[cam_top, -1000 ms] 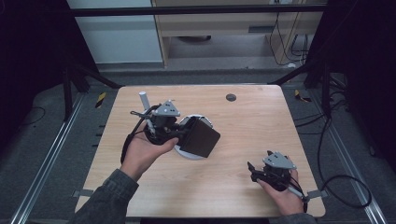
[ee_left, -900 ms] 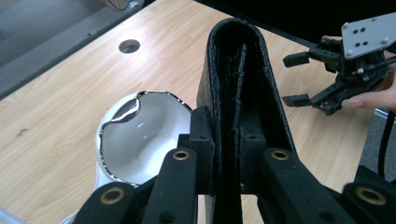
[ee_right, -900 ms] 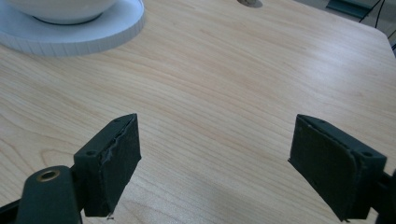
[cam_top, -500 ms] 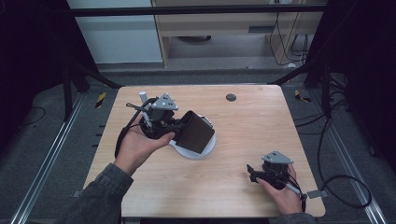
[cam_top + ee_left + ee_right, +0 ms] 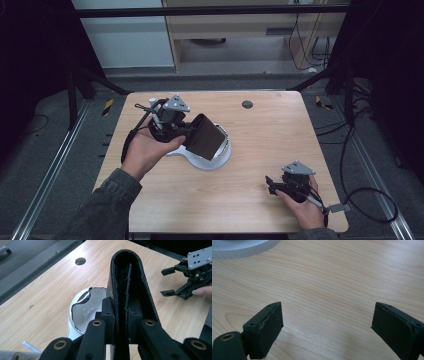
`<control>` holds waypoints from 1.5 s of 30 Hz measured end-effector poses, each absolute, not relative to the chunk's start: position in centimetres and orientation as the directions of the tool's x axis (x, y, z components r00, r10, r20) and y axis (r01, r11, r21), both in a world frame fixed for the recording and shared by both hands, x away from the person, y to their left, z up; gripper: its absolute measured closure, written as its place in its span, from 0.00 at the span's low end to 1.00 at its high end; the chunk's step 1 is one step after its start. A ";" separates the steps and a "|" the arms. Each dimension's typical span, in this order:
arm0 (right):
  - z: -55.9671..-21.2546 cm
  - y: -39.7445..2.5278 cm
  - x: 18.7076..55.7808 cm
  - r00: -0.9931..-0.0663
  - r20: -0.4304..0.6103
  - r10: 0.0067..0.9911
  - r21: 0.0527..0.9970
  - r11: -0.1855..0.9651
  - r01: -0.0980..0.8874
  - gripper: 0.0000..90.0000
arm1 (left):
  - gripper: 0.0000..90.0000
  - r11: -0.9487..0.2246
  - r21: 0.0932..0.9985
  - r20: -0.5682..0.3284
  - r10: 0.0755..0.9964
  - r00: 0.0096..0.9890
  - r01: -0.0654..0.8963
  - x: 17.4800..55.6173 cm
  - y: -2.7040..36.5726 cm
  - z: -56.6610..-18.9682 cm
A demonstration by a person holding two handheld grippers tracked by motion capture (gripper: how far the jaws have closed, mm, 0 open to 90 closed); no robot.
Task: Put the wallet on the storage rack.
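Observation:
A black leather wallet (image 5: 206,138) is held folded, spine away from me, tilted over a white round stand with a shiny mirror top (image 5: 218,159) at the table's middle left. My left gripper (image 5: 188,134) is shut on the wallet's open edge. In the left gripper view the wallet (image 5: 127,277) rises between the jaws, with the mirror stand (image 5: 83,308) below and left of it. My right gripper (image 5: 270,183) rests low near the front right corner, open, nothing between its jaws (image 5: 327,327). The right gripper (image 5: 168,281) also appears far off in the left gripper view.
A round cable hole (image 5: 247,104) sits near the table's far edge. A white tube (image 5: 153,102) stands behind the left gripper near the far left corner. The white stand's rim (image 5: 242,248) shows ahead of the right gripper. Dark frame posts and cables surround the table.
My left gripper has carried the wallet slightly farther back and higher over the mirror stand, tilting it. The right gripper has barely shifted.

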State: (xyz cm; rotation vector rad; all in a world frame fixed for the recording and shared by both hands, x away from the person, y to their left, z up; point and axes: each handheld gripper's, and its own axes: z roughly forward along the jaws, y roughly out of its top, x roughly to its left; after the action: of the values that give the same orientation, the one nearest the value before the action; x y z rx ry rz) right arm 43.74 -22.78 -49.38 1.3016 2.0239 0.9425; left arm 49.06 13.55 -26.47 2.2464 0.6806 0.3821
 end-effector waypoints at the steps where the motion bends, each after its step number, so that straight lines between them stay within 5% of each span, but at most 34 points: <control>1: -49.4 -22.8 43.8 -0.381 -0.074 0.922 0.796 0.284 0.535 0.11 | 0.89 -0.582 0.732 0.064 0.577 0.814 0.355 49.0 13.6 -26.4; 31: -49.4 -23.1 43.9 -0.368 -0.079 0.927 0.793 0.282 0.540 0.12 | 0.89 -0.568 0.747 0.087 0.598 0.797 0.344 50.9 14.0 -25.1; 45: -49.4 -23.3 43.9 -0.363 -0.077 0.929 0.794 0.277 0.541 0.12 | 0.90 -0.610 0.710 0.110 0.590 0.799 0.352 52.0 12.7 -27.3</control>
State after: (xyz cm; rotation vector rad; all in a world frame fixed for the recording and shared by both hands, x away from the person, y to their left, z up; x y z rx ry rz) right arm 43.87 -23.26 -49.40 1.3162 2.0094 0.9319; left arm 51.97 12.68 -27.35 2.2802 0.6925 0.4383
